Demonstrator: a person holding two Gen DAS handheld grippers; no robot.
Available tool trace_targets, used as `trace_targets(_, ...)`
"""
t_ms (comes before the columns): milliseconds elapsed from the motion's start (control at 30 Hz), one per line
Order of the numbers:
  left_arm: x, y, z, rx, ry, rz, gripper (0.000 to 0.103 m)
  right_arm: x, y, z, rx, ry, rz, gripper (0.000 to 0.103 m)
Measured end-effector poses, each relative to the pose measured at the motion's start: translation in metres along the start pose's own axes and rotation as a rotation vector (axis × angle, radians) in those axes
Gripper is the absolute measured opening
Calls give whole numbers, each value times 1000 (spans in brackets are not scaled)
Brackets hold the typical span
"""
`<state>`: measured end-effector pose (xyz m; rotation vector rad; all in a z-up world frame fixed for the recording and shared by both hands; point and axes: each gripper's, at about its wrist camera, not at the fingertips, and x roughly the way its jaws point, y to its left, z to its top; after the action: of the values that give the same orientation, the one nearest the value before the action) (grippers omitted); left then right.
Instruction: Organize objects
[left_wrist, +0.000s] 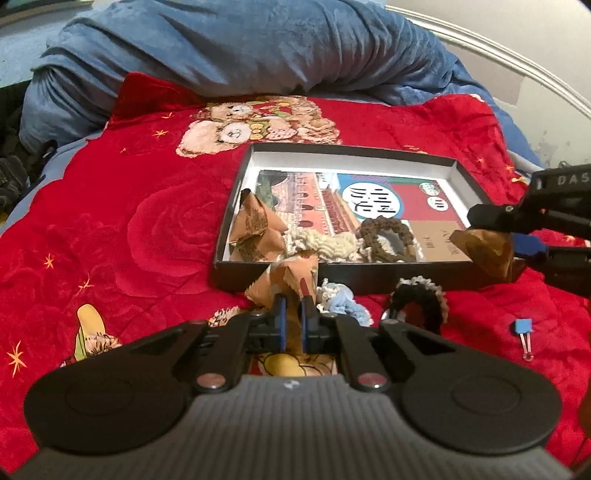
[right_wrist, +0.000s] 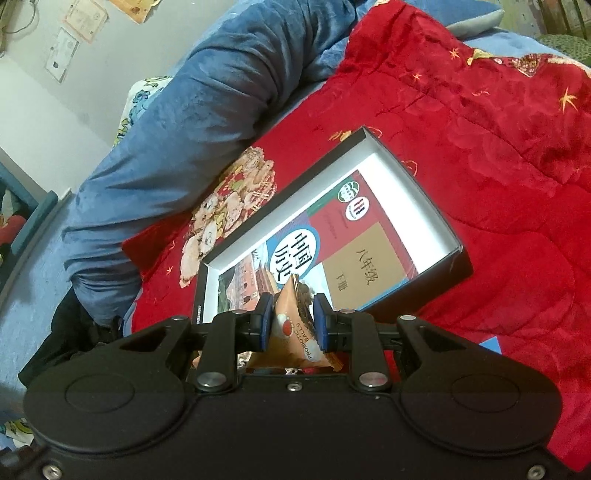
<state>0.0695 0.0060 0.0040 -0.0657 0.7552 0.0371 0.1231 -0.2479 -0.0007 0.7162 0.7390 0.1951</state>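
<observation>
My left gripper (left_wrist: 291, 308) fingers pinch a tan crinkled snack packet (left_wrist: 291, 277) before the black shallow cardboard box's (left_wrist: 369, 273) near wall; my right gripper (right_wrist: 293, 319) fingers clamp an orange packet (right_wrist: 295, 317) over its corner, red quilt (right_wrist: 498, 166) open beyond.

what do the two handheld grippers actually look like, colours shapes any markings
Both match: the left gripper and right gripper have matte black linkage arms with silver rivets, two round black discs at the base, and slim fingers faced with blue pads. The left body is ribbed grey. Seen from the left wrist view, the right gripper's side carries white letters "DAS". No cables or sleeves show.
</observation>
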Motion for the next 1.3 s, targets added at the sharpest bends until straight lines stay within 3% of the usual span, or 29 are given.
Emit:
trace_targets(67, 7, 0, -2, 1, 22, -3, 13, 1, 0, 0, 3, 7, 8, 23)
trace_targets(200, 19, -3, -4, 6, 23, 41, 40, 0, 3, -2, -18, 6, 9, 23)
trace_targets(300, 27, -4, -3, 17, 5, 82, 48, 2, 1, -2, -9, 13, 12, 23)
trace_targets(367, 33, -4, -3, 21, 7, 89, 48, 4, -1, -2, 6, 20, 18, 23)
trace_targets(433, 38, -3, -3, 13, 17, 92, 31, 4, -2, -1, 14, 21, 19, 23)
trace_targets(500, 40, -3, -3, 19, 20, 94, 29, 5, -3, -1, 15, 20, 16, 23)
trace_targets(800, 29, -5, -4, 36, -16, 125, 26, 3, -1, 0, 18, 13, 32, 23)
trace_targets(1300, -1, 11, 5, -38, -109, 144, 25, -3, 14, -1, -21, -7, 62, 23)
